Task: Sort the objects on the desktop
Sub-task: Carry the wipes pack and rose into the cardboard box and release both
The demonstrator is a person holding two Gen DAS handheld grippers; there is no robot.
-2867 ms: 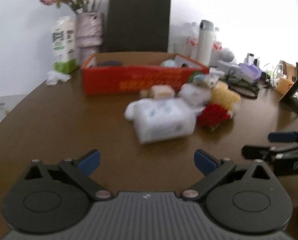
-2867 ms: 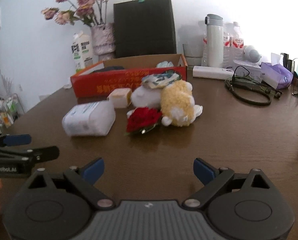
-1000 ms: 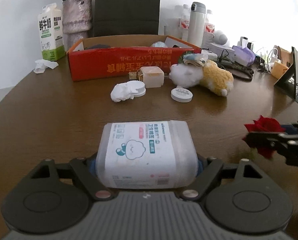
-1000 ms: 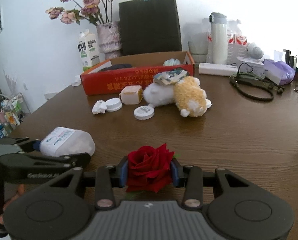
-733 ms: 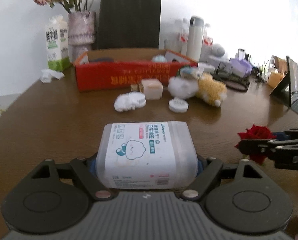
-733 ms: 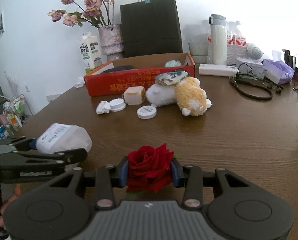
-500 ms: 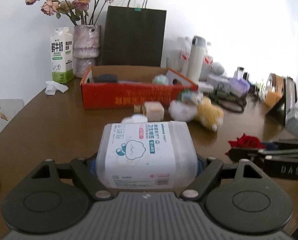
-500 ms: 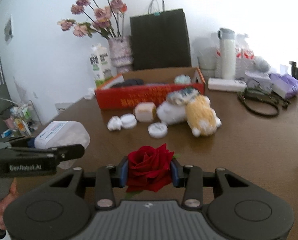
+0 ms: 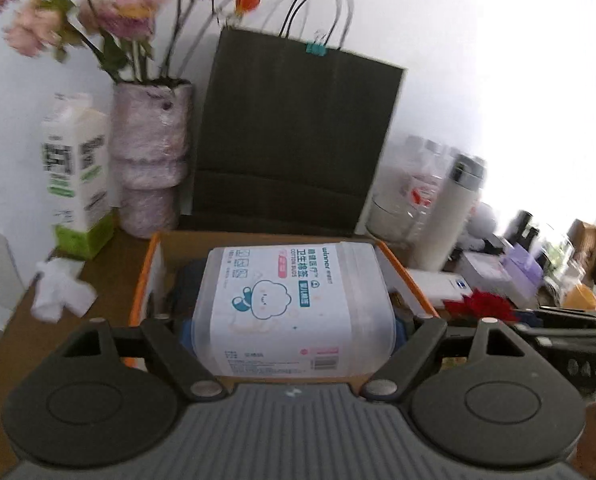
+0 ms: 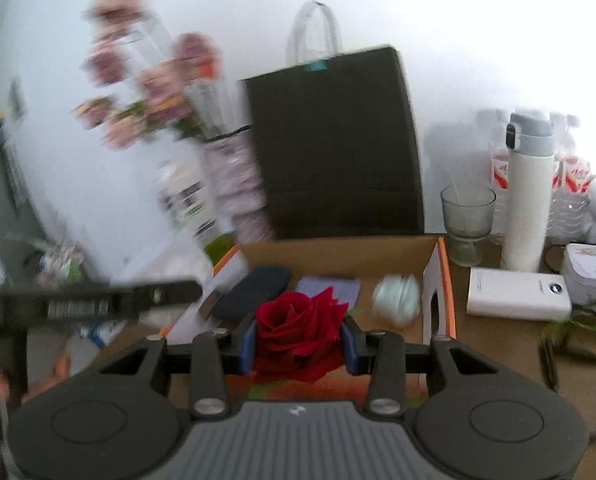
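Now both hands carry things over the box (image 9: 147, 276). Left fingers (image 9: 187, 330) squeeze the swab tub (image 9: 293, 304); right fingers (image 10: 247, 340) pinch the rose (image 10: 298, 334). Next, lower and let go inside.

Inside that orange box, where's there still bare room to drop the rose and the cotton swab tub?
Bare floor shows in the box along the back wall, and near the front between the rose and the pale round thing. It is crowded on the left, where a dark case and a purple pad lie.
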